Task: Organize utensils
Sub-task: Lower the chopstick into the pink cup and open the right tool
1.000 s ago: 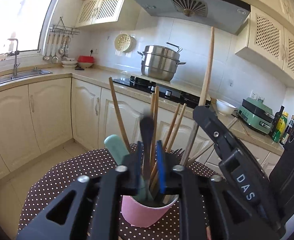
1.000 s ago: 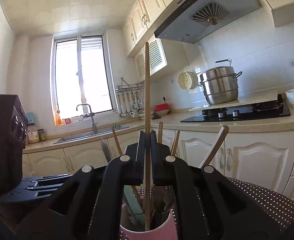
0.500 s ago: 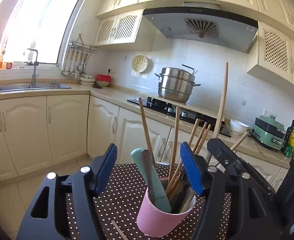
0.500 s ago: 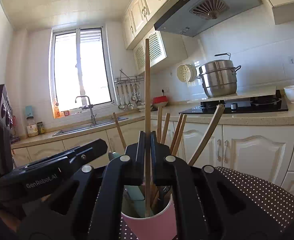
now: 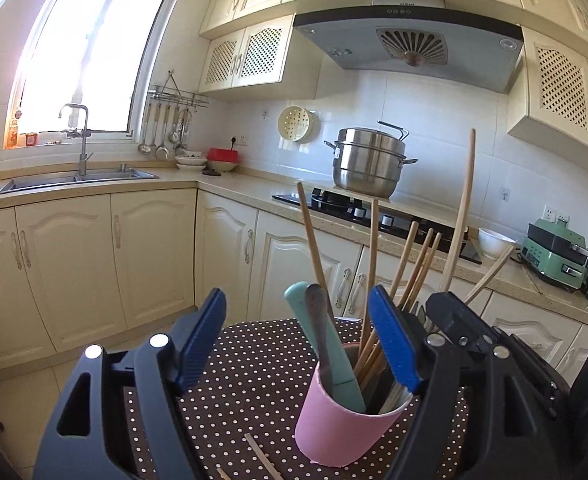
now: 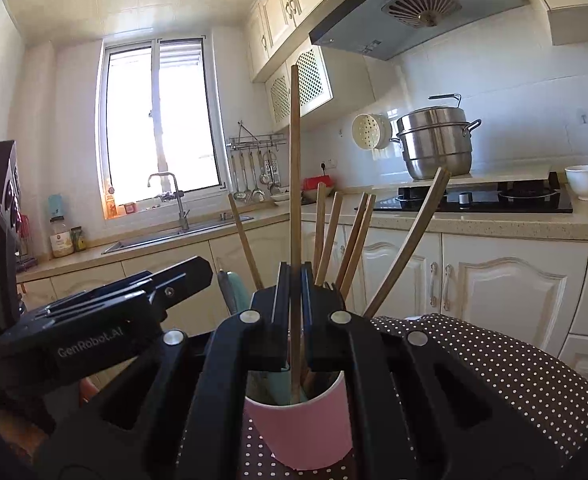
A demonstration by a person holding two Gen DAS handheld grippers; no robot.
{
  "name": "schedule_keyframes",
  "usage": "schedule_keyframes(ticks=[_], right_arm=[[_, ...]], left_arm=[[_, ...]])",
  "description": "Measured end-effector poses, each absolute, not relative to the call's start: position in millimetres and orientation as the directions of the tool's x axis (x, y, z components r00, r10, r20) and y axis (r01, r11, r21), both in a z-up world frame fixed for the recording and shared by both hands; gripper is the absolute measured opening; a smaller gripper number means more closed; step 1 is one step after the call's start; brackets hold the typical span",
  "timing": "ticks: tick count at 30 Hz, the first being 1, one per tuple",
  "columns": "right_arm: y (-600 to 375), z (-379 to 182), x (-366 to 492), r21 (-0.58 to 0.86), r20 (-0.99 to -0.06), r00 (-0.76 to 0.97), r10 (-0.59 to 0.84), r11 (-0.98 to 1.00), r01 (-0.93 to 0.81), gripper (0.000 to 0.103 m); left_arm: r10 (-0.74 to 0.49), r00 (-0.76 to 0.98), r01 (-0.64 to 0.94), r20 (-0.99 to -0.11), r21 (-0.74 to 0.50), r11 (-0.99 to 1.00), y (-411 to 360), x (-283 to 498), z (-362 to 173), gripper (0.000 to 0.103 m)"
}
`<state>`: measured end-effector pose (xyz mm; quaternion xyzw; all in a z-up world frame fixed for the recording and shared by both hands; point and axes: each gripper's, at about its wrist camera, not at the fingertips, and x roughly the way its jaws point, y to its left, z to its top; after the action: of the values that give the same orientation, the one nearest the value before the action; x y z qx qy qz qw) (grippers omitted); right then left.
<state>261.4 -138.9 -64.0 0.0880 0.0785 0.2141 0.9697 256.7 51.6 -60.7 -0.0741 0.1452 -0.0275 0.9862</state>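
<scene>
Landmark: pink cup [image 5: 346, 420], stood on the dotted worktop [image 5: 250, 364]; all places given rel. to it.
Left gripper [image 5: 298, 344]: jaws spread wide, nothing held. 1.0 s ago they were nearly closed over the cup's contents; 0.5 s ago already parted. Now seen further back and left of the cup; the blue pad [image 5: 394, 344] of one finger is just beside the cup rim, the other is well to the cup's left.
Right gripper [image 6: 294, 316]: jaws pinched on the long wooden stick [image 6: 295, 200]; grip unchanged vs. both earlier frames. Stick held upright, lower end inside the cup.
Cup contents: teal handle [image 5: 326, 344] and grey handle [image 5: 320, 336] leant at the cup's left side; wooden chopsticks [image 5: 410, 276] fanned to the right. The grey handle was blurred 1.0 s ago, is now sharp.
Loose chopstick [image 5: 264, 456]: lying on the worktop, near the cup's front-left; not seen 1.0 s ago.
Background: steel pot [image 5: 368, 160] behind the cup, on the stove.
</scene>
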Motion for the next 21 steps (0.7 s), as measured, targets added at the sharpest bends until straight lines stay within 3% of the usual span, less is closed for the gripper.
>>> schedule_keyframes(ticks=[10, 21], right_arm=[[-132.1, -80.4, 261.6, 0.177, -0.176, 0.895, 0.41, 0.907, -0.381, 0.006], [-132.0, -69.3, 246.7, 0.173, -0.164, 0.905, 0.392, 0.915, -0.365, 0.008]], left_arm=[[-0.057, 0.946, 0.005, -0.319, -0.16, 0.987, 59.3, 253.0, -72.7, 0.073], [-0.057, 0.947, 0.0, -0.315, -0.177, 0.984, 67.2, 237.6, -66.7, 0.074]])
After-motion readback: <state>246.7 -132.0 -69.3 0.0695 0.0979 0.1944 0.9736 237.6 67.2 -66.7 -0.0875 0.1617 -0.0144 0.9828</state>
